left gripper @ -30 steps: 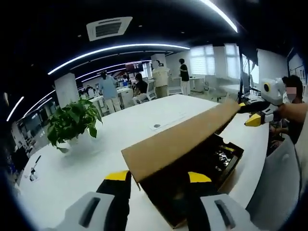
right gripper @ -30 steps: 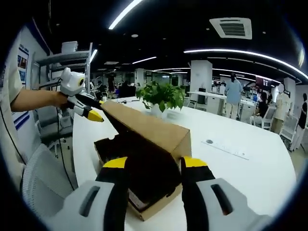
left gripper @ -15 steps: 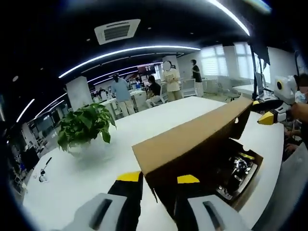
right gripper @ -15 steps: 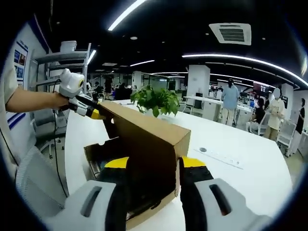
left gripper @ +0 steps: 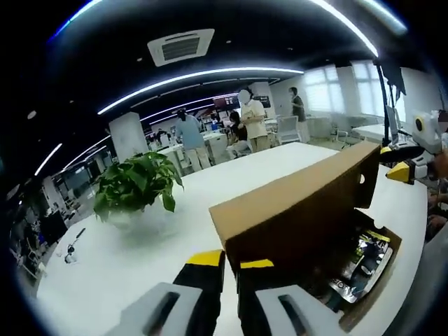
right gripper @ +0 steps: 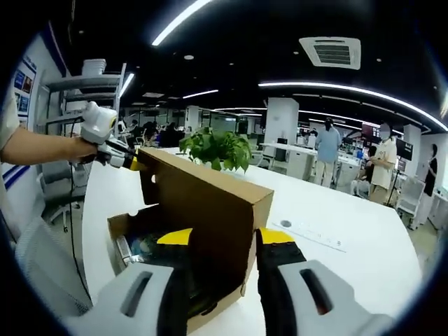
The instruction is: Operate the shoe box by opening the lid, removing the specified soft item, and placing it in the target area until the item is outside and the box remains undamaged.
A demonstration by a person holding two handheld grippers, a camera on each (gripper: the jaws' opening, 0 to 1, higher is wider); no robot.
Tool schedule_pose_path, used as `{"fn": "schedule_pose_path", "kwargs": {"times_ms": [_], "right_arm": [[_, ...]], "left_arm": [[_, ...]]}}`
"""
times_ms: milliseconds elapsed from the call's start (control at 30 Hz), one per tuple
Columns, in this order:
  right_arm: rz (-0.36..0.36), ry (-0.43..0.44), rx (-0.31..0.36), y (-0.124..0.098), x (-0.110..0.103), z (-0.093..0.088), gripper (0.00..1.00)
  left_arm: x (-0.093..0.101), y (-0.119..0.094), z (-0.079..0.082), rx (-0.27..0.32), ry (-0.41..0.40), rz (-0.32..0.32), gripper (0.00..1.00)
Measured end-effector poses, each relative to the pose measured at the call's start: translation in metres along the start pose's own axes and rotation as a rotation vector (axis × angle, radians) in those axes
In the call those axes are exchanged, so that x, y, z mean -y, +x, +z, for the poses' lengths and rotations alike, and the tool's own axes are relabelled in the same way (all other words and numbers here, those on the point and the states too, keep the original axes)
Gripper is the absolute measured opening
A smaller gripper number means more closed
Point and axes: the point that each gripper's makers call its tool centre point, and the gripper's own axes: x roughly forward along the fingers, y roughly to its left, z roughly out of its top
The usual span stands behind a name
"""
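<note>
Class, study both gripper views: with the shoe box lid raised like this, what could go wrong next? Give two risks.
1. The lid stands nearly upright, each end pinched by a gripper; pushing it further back might crease or tear the cardboard hinge.
2. The box sits near the table edge in the left gripper view; a tug could slide it off.

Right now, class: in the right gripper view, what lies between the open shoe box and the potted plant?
Only bare white table lies between the shoe box and the potted plant, in the right gripper view.
</note>
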Motion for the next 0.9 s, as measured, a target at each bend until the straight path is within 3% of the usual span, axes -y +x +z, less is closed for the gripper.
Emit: {"fn": "schedule_pose_path", "kwargs": {"times_ms": [267, 467, 567, 900], "right_arm": [[-0.057, 0.007, -0.078, 0.009, 0.005, -0.033, 0.24], [-0.125, 0.013, -0.142, 0.018, 0.021, -0.061, 0.16], [-0.126, 0.041, -0.17, 0.025, 0.026, -0.072, 0.14], [-0.139, 0.06, -0.209, 0.04, 0.033, -0.087, 0.03]], "left_arm": [[-0.004, 0.009, 0.003, 0.011, -0.032, -0.005, 0.05], [-0.008, 0.016, 0.004, 0.014, -0.04, -0.004, 0.05], [-0.009, 0.018, 0.005, 0.016, -0.042, -0.004, 0.05], [-0.011, 0.029, 0.007, 0.029, -0.07, 0.01, 0.05]]}}
